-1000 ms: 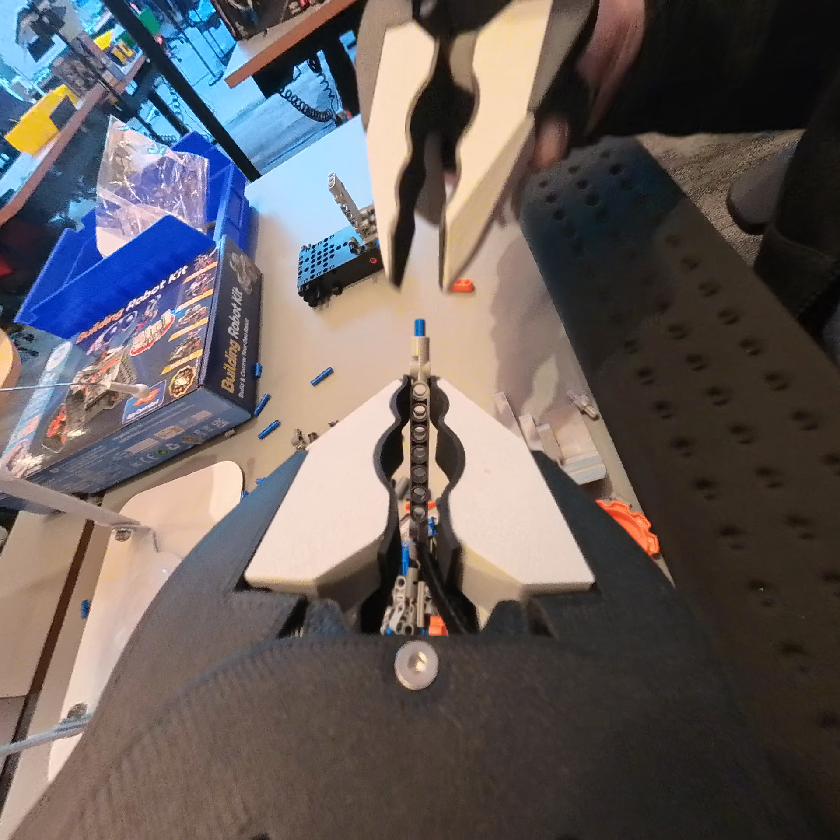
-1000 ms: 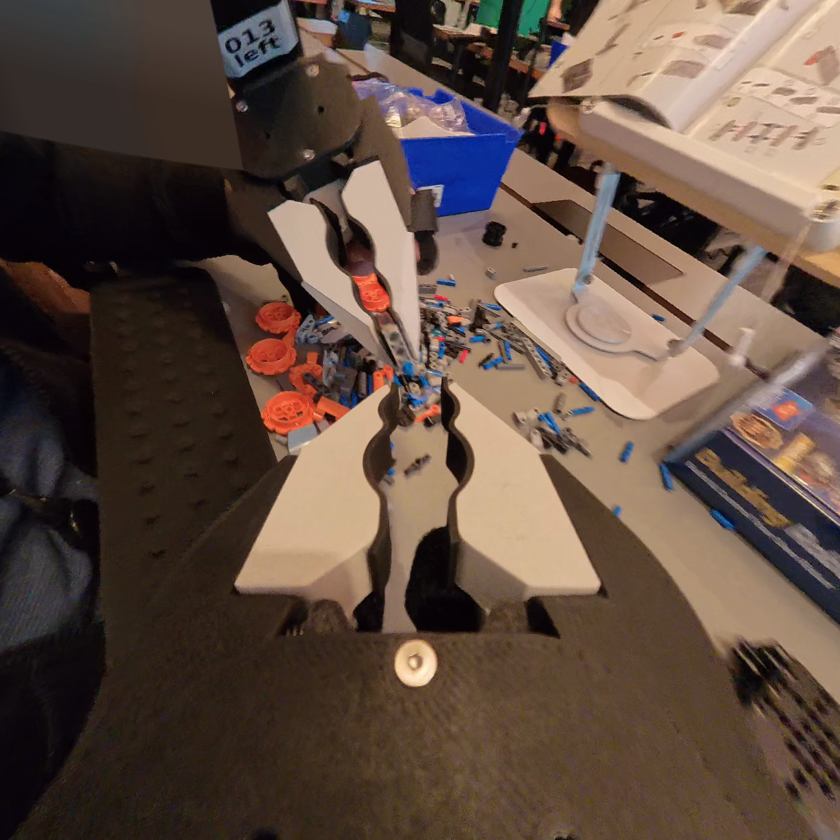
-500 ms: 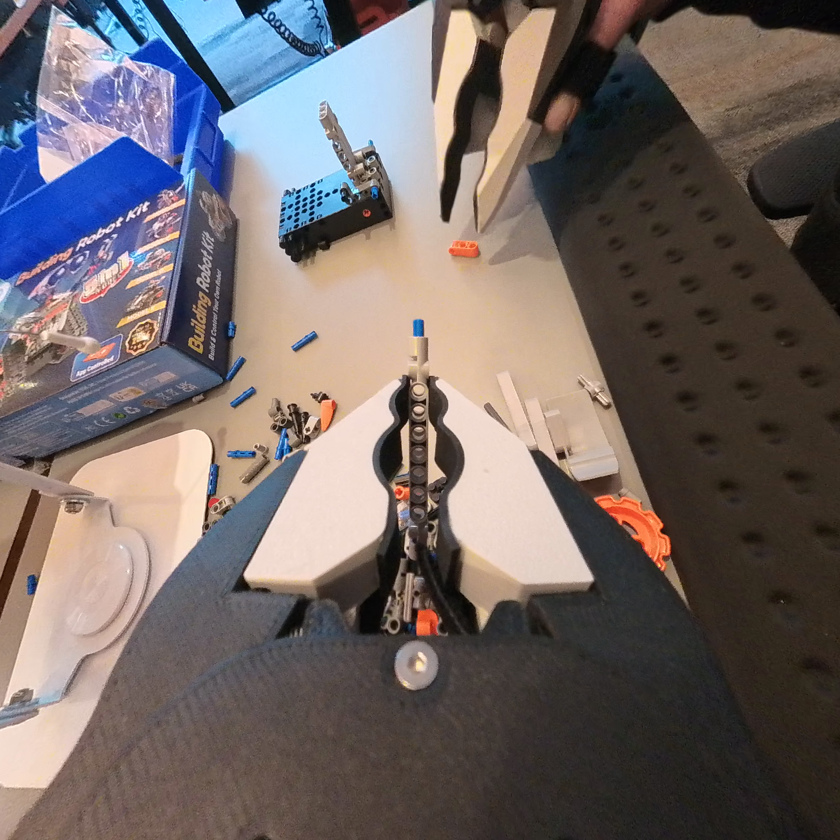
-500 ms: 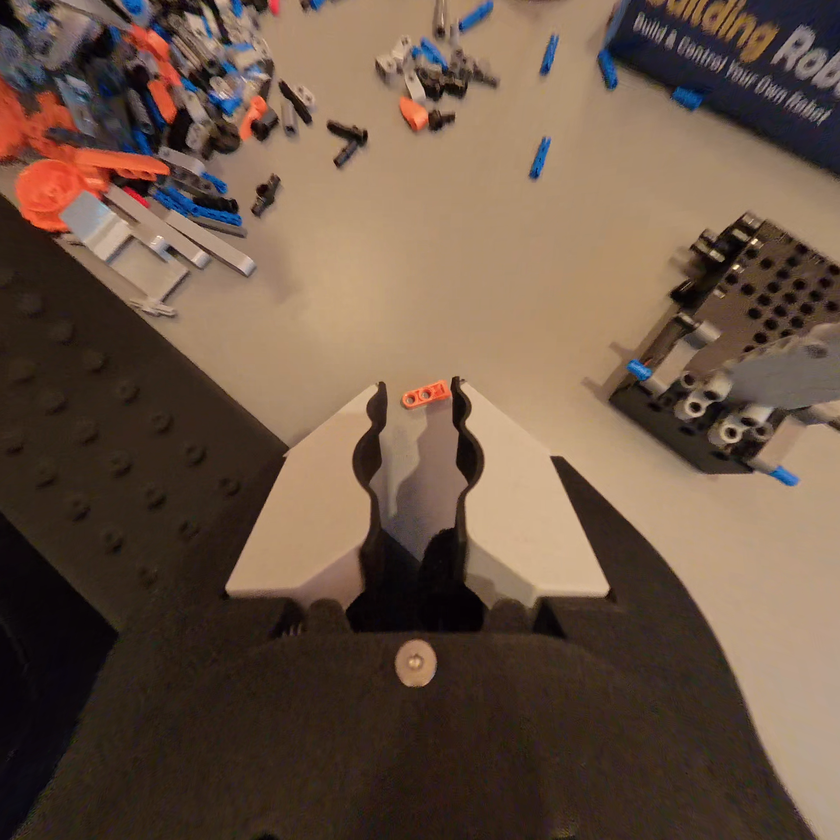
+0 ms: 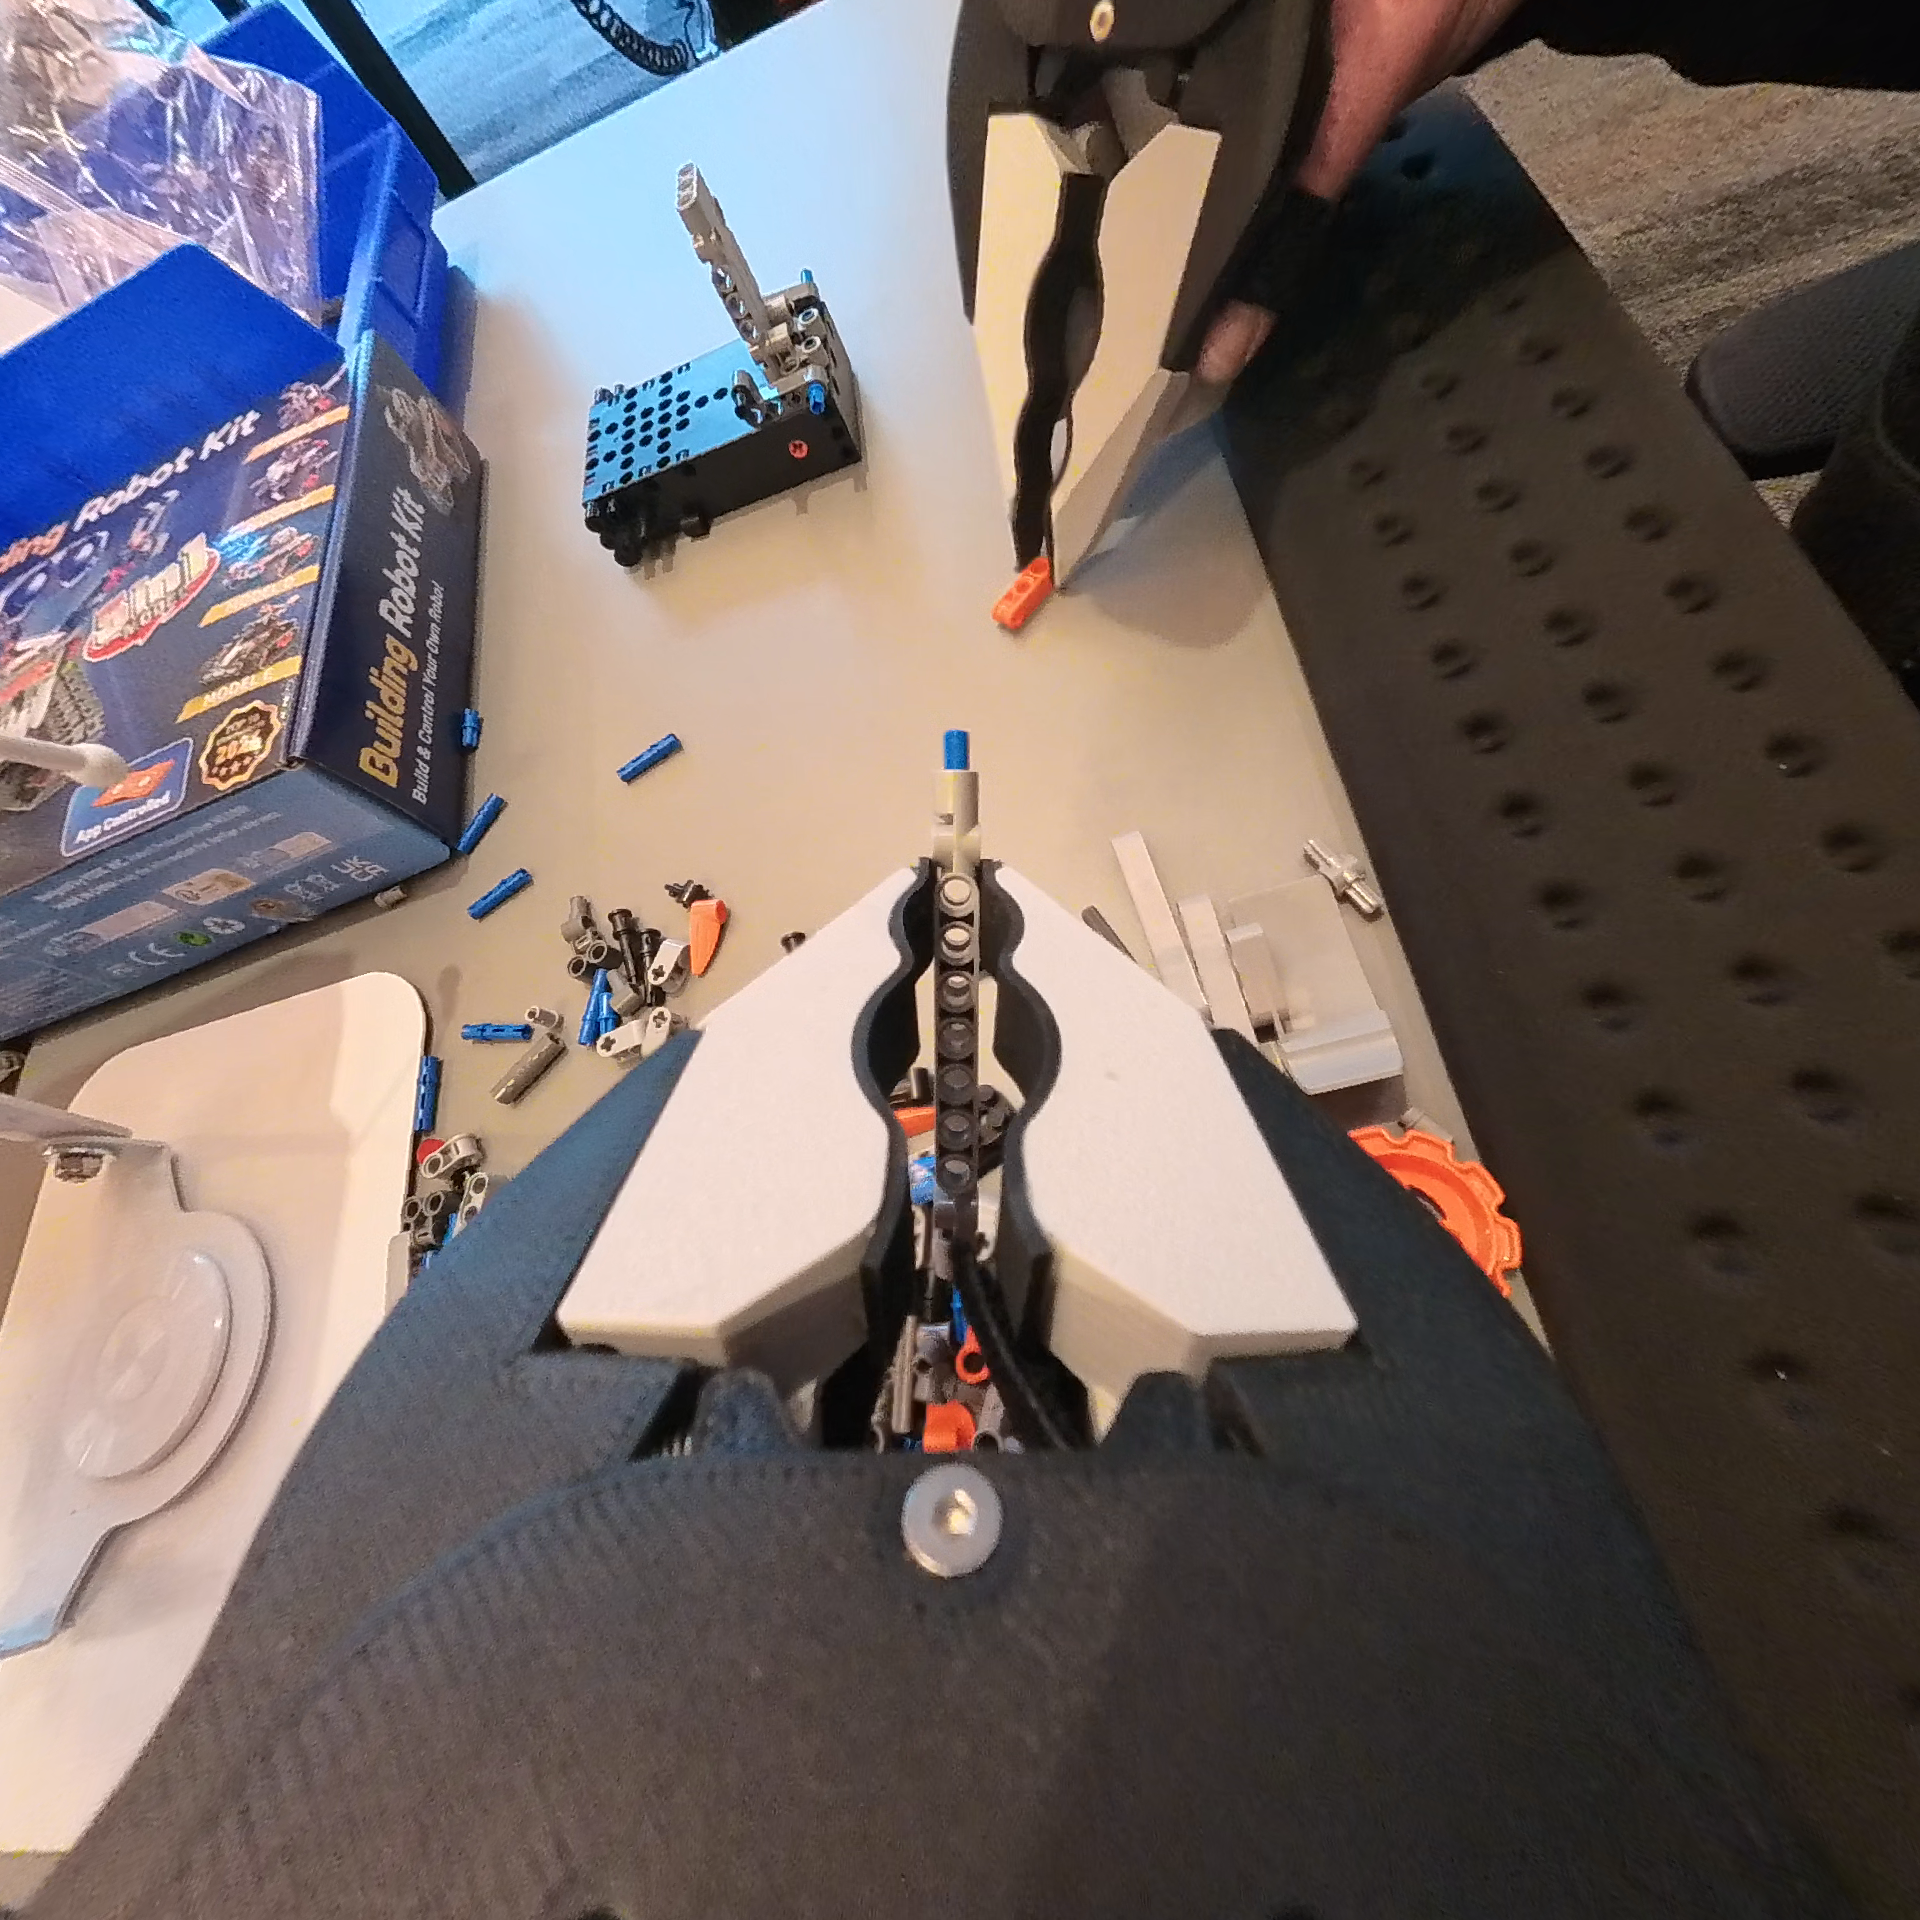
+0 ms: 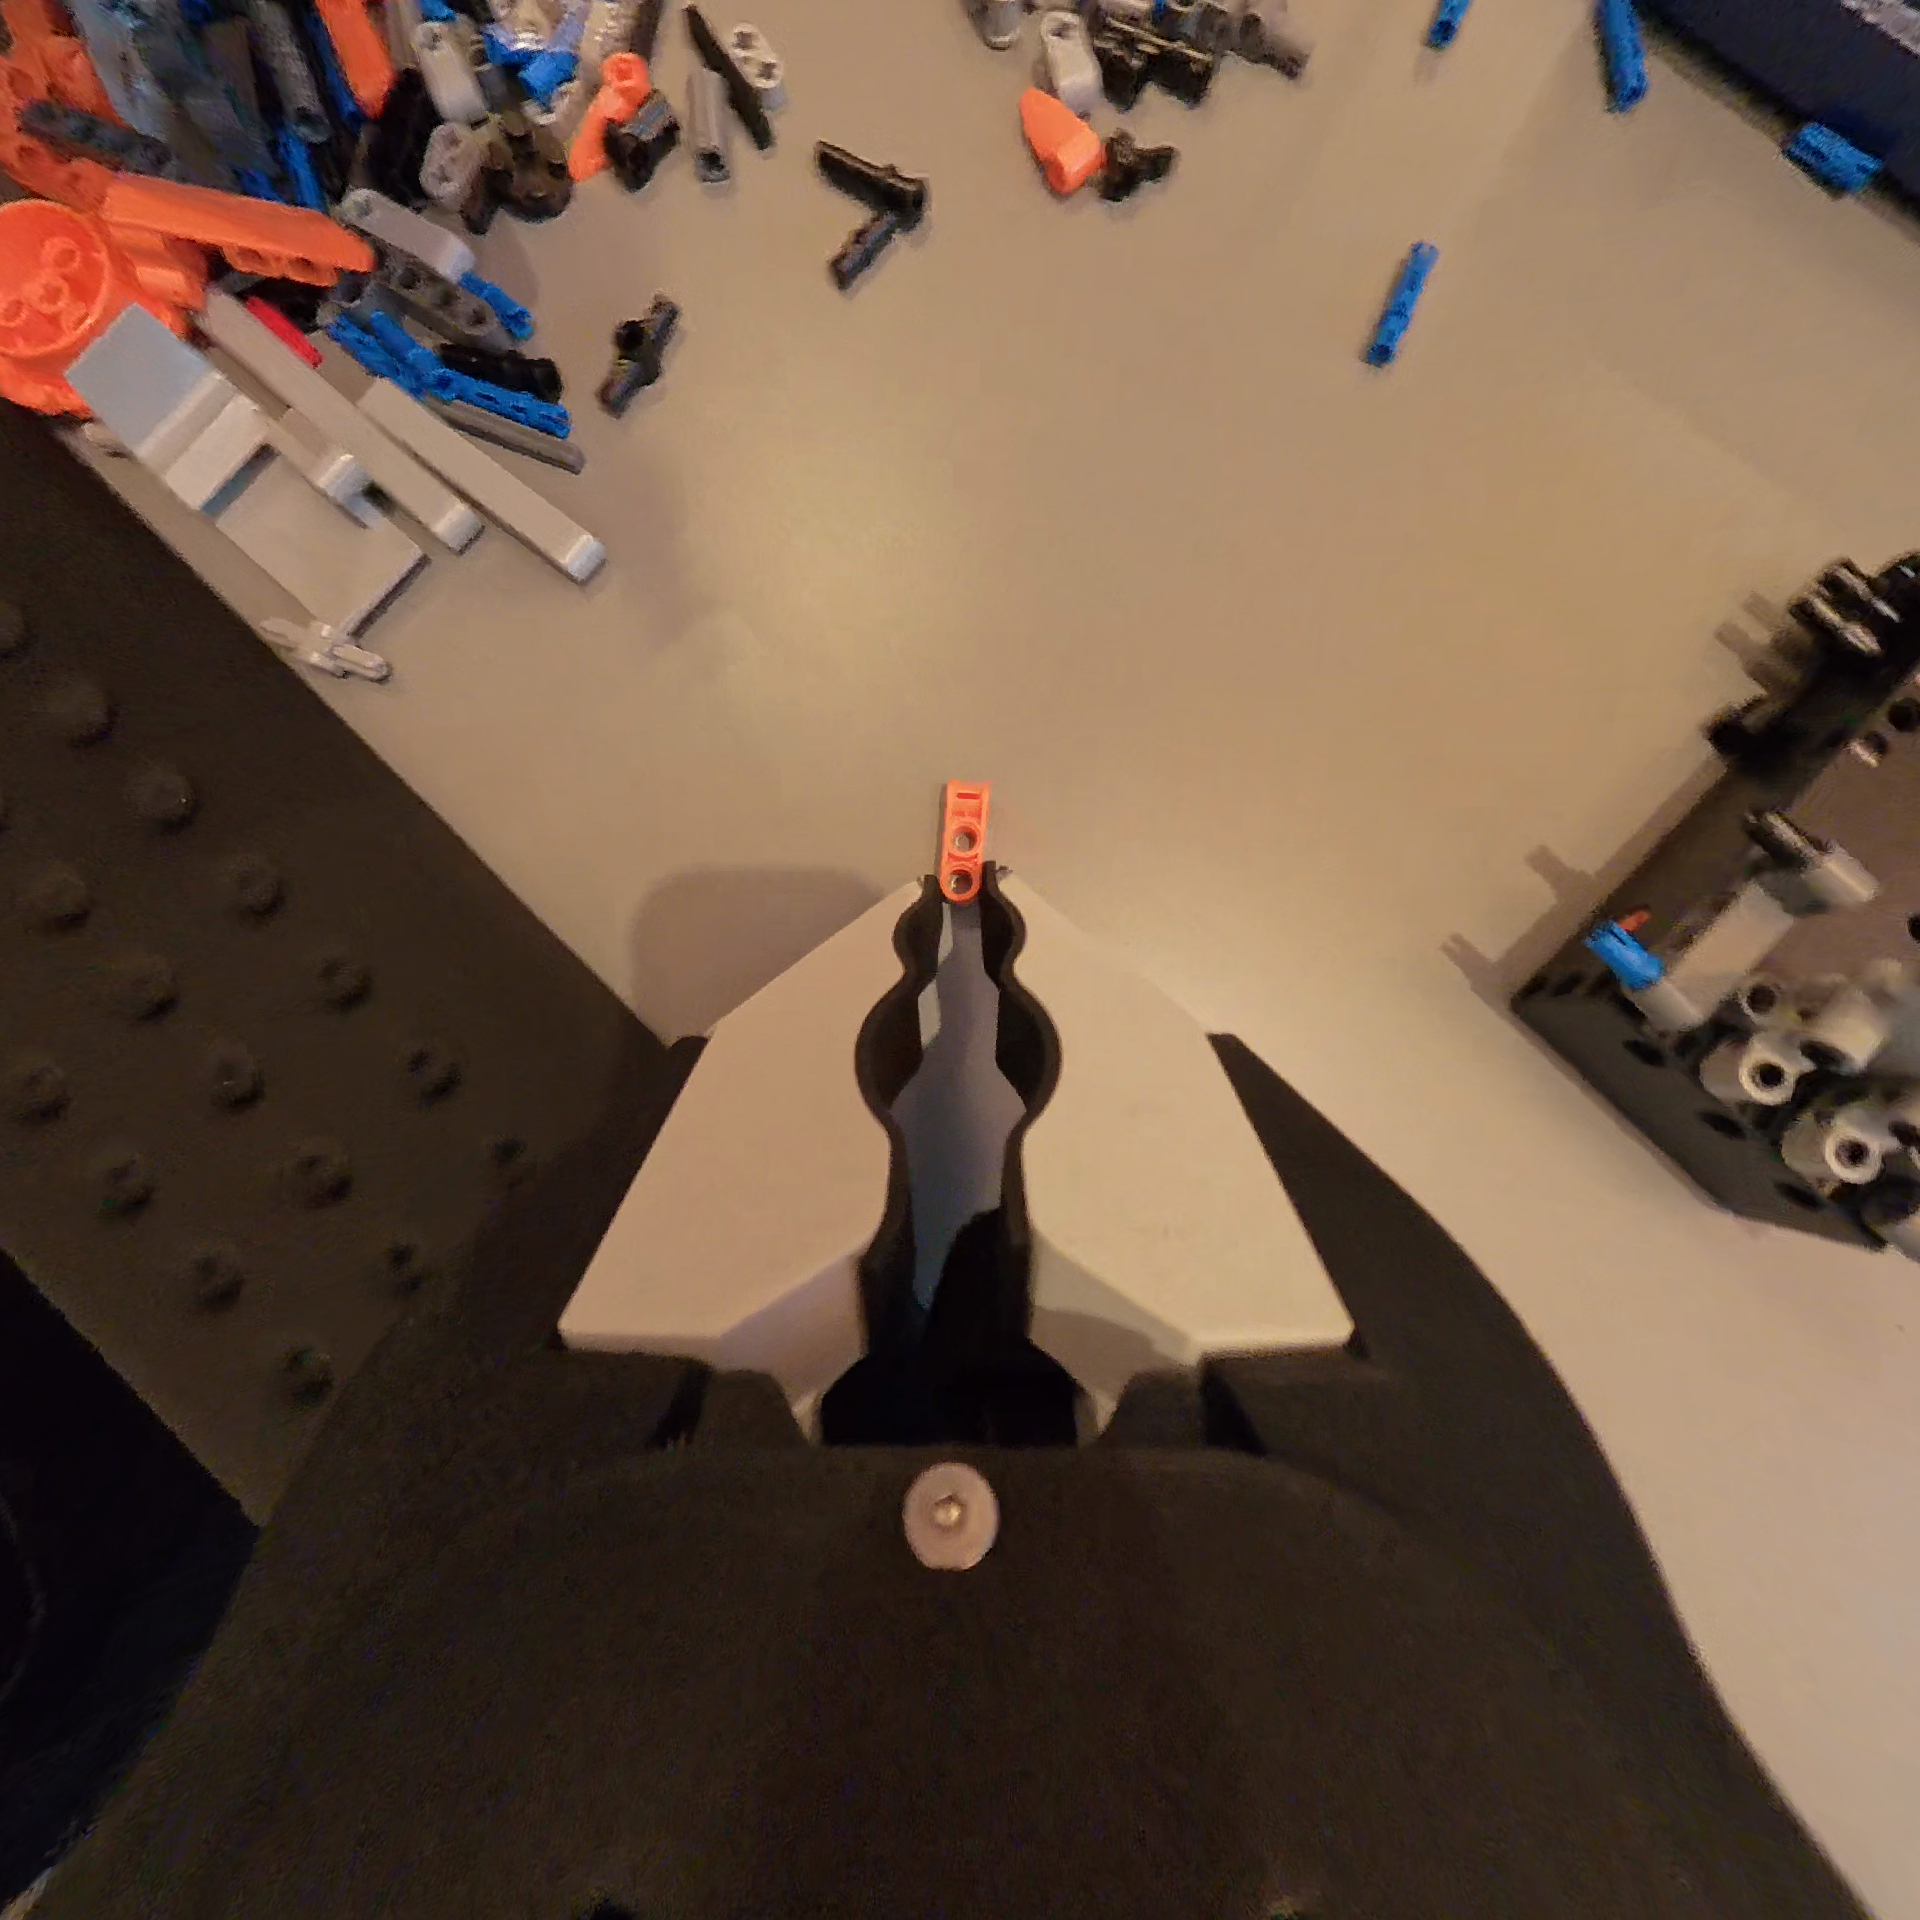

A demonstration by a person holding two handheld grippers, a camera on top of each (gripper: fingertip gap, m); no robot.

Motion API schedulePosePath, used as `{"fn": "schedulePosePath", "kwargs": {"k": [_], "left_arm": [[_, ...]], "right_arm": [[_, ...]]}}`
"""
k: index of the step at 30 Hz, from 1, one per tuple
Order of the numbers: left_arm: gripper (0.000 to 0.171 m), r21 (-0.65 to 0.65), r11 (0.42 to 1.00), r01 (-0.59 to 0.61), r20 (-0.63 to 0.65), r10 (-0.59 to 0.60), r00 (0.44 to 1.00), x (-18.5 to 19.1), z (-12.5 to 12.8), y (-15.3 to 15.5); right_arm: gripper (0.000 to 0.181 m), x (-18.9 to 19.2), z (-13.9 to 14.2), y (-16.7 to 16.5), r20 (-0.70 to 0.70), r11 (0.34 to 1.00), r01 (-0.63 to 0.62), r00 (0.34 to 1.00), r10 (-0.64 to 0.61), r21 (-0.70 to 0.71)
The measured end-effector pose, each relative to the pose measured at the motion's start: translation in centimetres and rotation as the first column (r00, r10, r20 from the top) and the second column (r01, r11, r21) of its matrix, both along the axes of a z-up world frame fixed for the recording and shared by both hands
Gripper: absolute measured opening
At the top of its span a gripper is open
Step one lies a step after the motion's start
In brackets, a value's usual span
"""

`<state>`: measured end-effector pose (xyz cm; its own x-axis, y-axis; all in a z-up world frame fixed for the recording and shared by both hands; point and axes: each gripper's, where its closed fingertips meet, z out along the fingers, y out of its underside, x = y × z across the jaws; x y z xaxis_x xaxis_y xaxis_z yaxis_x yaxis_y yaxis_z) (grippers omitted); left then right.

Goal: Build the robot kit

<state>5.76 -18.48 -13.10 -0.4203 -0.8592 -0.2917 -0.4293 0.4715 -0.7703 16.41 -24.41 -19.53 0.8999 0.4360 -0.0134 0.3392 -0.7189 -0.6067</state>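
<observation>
My left gripper (image 5: 958, 883) is shut on a black holed beam (image 5: 956, 1029) with a grey connector and blue pin (image 5: 957, 774) sticking out past the tips, held above the table. My right gripper (image 6: 964, 883) is shut on a small orange two-hole piece (image 6: 964, 836) at the table surface; in the left wrist view this gripper (image 5: 1039, 566) stands tips-down with the orange piece (image 5: 1020, 592) at its tips. A black block assembly with a grey arm (image 5: 727, 447) stands on the table, also at the right edge of the right wrist view (image 6: 1787, 997).
A pile of loose orange, blue, grey and black parts (image 6: 312, 208) lies near a black dimpled mat (image 5: 1610, 831). A blue kit box (image 5: 239, 644), blue bins (image 5: 343, 208) and a white stand base (image 5: 208, 1195) sit to the left. Orange gear (image 5: 1444, 1216) by the mat. Spacing between my two grippers at the tips: around 15 cm.
My right gripper has swung away from the left gripper down to the table and closed on the small orange piece. My left gripper keeps its beam and has lifted slightly.
</observation>
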Motion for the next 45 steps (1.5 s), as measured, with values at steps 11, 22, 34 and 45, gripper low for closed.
{"fn": "schedulePosePath", "kwargs": {"k": [11, 22, 34, 45], "left_arm": [[0.005, -0.011, 1.000, -0.008, -0.021, 0.007, 1.000, 0.0, -0.4, 0.1], [0.005, -0.039, 0.998, -0.041, -0.073, 0.038, 0.997, 0.1, -1.3, 0.4], [0.005, -0.039, 0.998, -0.040, -0.080, 0.037, 0.996, 0.1, -1.4, 0.2], [0.005, -0.057, 0.997, -0.042, -0.091, 0.037, 0.995, 0.1, -1.7, 0.2]], "right_arm": [[0.005, -1.5, 0.4, 0.9, 0.040, 0.995, -0.091, 0.995, 0.089, 0.042], [0.006, -3.2, 0.4, 1.5, 0.526, 0.932, -0.349, 0.813, 0.250, 0.097], [0.014, -4.3, 2.8, 0.6, 0.147, 0.965, -0.234, 0.965, 0.217, 0.116], [0.006, -5.2, 0.0, 1.2, -0.022, 0.996, -0.087, 0.996, 0.087, -0.014]]}}
